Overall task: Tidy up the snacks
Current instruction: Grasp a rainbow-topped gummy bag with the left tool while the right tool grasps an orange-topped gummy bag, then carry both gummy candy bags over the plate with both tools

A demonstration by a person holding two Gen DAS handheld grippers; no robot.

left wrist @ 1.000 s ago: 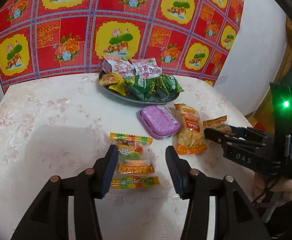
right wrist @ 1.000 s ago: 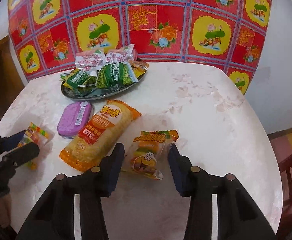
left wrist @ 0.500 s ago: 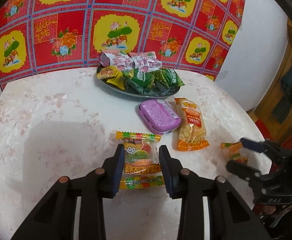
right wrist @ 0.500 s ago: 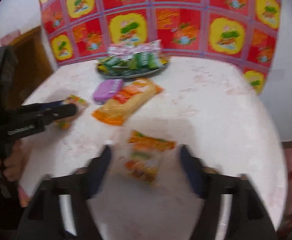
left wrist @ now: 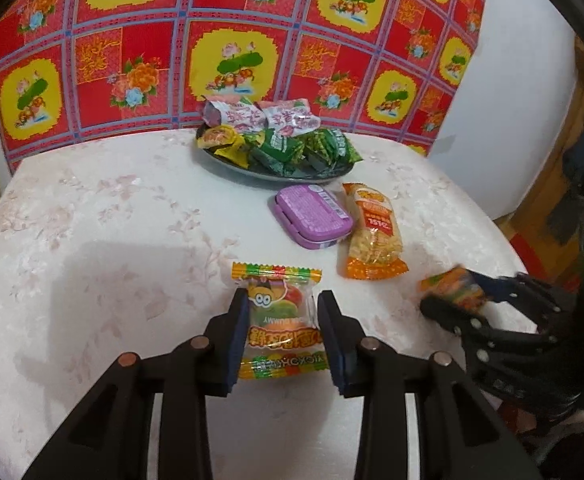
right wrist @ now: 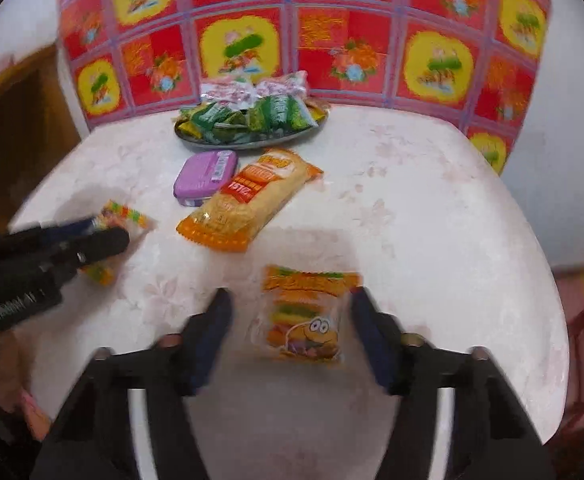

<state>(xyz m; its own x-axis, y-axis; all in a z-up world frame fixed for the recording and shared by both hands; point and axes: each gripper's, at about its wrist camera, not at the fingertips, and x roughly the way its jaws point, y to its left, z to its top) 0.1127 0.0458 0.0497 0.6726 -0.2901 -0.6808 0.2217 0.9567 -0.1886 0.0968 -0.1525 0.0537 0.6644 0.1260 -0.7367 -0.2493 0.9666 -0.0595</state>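
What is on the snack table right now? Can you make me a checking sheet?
Surface: white flower-patterned tablecloth, flat.
Job's things: dark oval metal tray piled with green, pink and yellow wrapped snacks; purple flat tin and long orange cracker bag side by side before it; clear rainbow-edged gummy packet and orange-topped gummy packet nearer.
Clutter: nothing seen.
Grippers: left tongs, just closed, pinch the clear rainbow-edged gummy packet; right tongs, just closing, straddle the orange-topped gummy packet, one pad still apart from it.
Cables: nothing seen.
Surroundings: red-and-yellow flowered cloth behind; white wall.
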